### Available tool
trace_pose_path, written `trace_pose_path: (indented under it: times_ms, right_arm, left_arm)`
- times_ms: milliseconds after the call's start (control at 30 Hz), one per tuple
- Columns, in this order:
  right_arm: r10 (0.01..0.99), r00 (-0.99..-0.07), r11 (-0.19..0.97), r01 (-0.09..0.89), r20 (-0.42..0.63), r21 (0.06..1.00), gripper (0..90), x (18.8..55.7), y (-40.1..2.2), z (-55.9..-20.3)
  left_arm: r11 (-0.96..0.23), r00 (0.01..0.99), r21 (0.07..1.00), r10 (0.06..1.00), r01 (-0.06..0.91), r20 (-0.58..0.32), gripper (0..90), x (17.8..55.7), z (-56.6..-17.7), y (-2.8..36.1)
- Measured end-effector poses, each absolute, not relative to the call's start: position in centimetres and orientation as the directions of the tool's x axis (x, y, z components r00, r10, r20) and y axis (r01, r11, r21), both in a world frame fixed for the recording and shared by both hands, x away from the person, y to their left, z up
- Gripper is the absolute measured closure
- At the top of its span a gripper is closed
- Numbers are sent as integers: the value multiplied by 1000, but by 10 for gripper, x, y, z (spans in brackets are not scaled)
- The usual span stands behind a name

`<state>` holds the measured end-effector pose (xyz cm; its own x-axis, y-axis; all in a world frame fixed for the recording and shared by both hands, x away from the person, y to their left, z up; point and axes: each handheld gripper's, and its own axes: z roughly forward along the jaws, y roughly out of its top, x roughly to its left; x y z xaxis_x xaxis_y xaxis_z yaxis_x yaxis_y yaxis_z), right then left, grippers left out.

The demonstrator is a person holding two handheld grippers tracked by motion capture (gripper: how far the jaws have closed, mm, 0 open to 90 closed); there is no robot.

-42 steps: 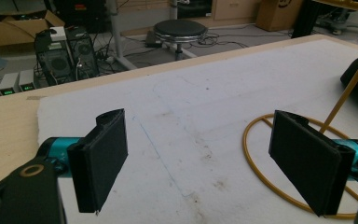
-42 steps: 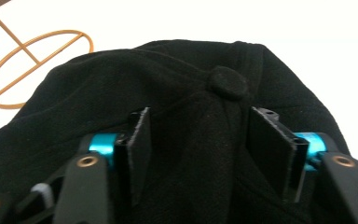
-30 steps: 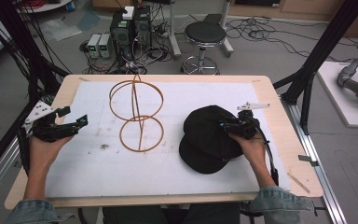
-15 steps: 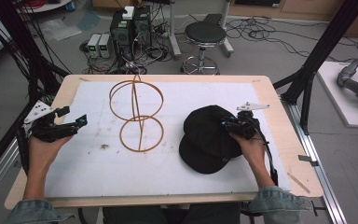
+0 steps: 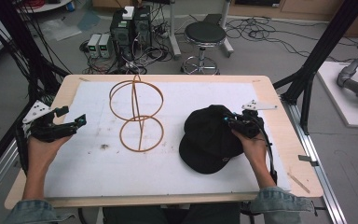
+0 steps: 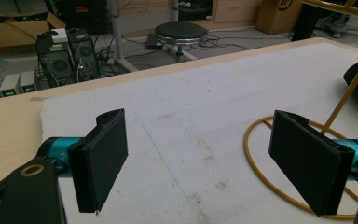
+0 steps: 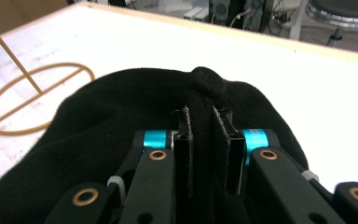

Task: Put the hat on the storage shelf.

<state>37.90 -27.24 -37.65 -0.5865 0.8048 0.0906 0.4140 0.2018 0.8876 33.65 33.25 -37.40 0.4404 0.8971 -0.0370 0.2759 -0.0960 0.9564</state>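
Now the black baseball cap (image 5: pixel 212 140) lies at about four o'clock on the white-covered worktop (image 5: pixel 168 172), and the right hand-held gripper (image 5: pixel 230 122) has just been closing: its jaws are clenched on a fold of the cap's crown just below the top button (image 7: pixel 207 80). That grip likely readies a lift toward the yellow wire hat stand (image 5: pixel 136 114) at eleven o'clock. Out at nine o'clock, the left hand-held gripper (image 6: pixel 205 158) hangs released, with nothing between its jaws.

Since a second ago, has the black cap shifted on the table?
No. The black cap sits at the same spot beside the wire stand. The right claw has just been closing and now pinches the cap's crown.
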Motion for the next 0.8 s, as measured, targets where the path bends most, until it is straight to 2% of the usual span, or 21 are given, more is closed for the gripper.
trace_pose_path:
  times_ms: [800]
  right_arm:
    - [817, -566, 106, 336, 111, 936, 814, 361, -275, -344]
  left_arm:
    - [-85, 441, 960, 897, 267, -43, 198, 337, -371, 334]
